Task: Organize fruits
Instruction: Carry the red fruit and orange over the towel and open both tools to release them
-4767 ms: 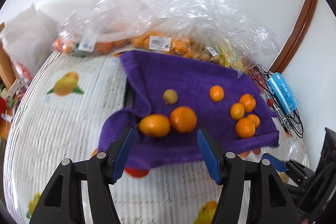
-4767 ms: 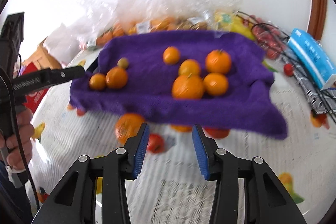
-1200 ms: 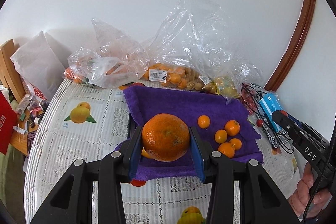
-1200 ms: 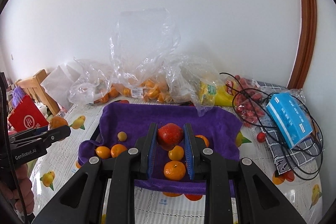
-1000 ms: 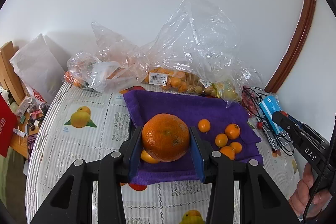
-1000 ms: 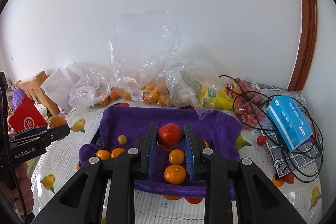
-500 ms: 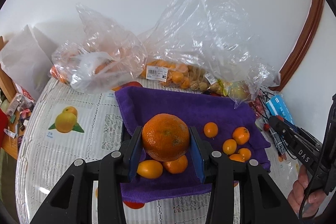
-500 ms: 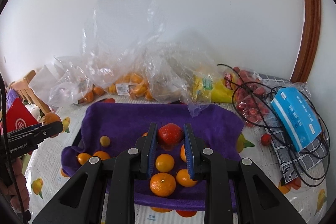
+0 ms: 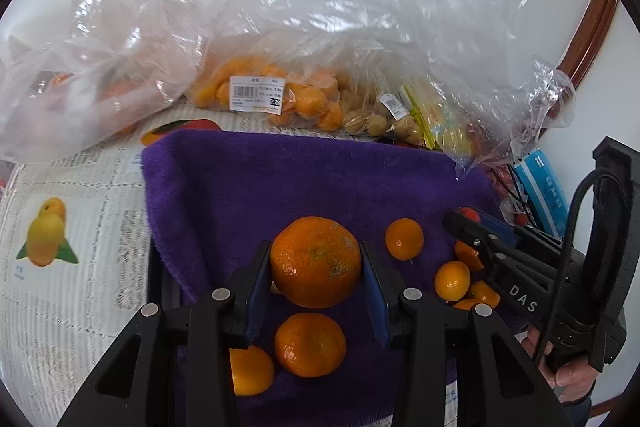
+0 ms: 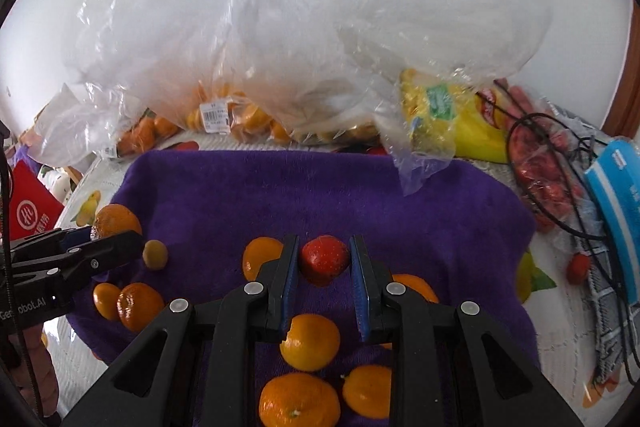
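My left gripper [image 9: 316,263] is shut on a large orange [image 9: 315,261] and holds it above the purple towel [image 9: 280,187]. Two oranges [image 9: 309,345] lie on the towel just below it, and small oranges [image 9: 404,239] lie to the right. My right gripper [image 10: 324,263] is shut on a red strawberry [image 10: 323,259] above the purple towel [image 10: 320,195]. Several small oranges [image 10: 310,342] lie on the towel under and around it. The right gripper also shows at the right of the left wrist view [image 9: 460,219], and the left gripper with its orange at the left of the right wrist view [image 10: 100,239].
Clear plastic bags of oranges [image 9: 276,95] and other fruit [image 10: 452,119] are piled along the wall behind the towel. A black cable and bagged red fruit [image 10: 548,163] and a blue packet [image 10: 616,195] lie to the right. A fruit-print tablecloth [image 9: 60,247] covers the table.
Both grippers have moved forward and lower towards the towel and the bags, each still shut on its fruit. The towel and bags now fill much more of both views.
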`<state>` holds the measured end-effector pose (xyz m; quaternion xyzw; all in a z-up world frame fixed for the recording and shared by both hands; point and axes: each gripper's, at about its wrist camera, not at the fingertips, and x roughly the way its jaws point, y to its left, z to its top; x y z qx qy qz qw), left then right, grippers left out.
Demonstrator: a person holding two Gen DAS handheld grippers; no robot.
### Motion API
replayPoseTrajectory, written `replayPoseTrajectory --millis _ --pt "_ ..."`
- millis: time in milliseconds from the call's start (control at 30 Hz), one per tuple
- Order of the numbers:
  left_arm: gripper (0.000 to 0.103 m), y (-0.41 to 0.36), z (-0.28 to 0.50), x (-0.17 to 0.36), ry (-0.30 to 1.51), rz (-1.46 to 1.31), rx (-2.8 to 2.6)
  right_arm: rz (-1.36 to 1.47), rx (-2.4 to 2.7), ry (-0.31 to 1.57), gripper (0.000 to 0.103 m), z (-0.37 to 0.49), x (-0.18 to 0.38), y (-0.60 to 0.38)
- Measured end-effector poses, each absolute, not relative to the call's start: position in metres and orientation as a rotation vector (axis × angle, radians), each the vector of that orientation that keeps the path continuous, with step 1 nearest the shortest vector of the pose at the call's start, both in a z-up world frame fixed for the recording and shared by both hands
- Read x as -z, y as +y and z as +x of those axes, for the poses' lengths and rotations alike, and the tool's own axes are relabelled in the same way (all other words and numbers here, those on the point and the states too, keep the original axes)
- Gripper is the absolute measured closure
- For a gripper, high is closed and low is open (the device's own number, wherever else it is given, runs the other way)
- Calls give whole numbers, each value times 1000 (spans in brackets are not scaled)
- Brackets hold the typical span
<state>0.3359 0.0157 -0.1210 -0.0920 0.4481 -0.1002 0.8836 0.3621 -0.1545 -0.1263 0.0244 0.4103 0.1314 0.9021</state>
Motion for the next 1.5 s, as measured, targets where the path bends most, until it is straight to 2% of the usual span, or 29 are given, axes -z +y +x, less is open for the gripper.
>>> replayPoseTrajectory --millis 200,500,633,700,833,1100,1167,1300,1500 --pt "63 10 346 135 945 -190 223 36 -292 893 78 367 146 -149" --pt "63 7 347 138 927 -170 223 22 -294 881 77 366 142 -151" --pt "62 3 346 139 923 -151 223 20 -293 865 63 361 135 -156" --pt "62 1 345 138 923 -145 223 19 -285 855 63 358 133 -158" --pt "47 0 339 133 920 -149 234 40 -274 853 63 352 128 -162" --pt "42 4 315 108 881 -112 205 61 -237 826 61 335 105 -168" --pt "40 7 306 99 870 -115 196 74 -228 820 51 327 96 -170" --pt "36 12 281 77 845 -115 171 97 -200 797 47 307 72 -175" --pt "25 10 229 39 795 -107 152 133 -143 742 35 253 28 -193"
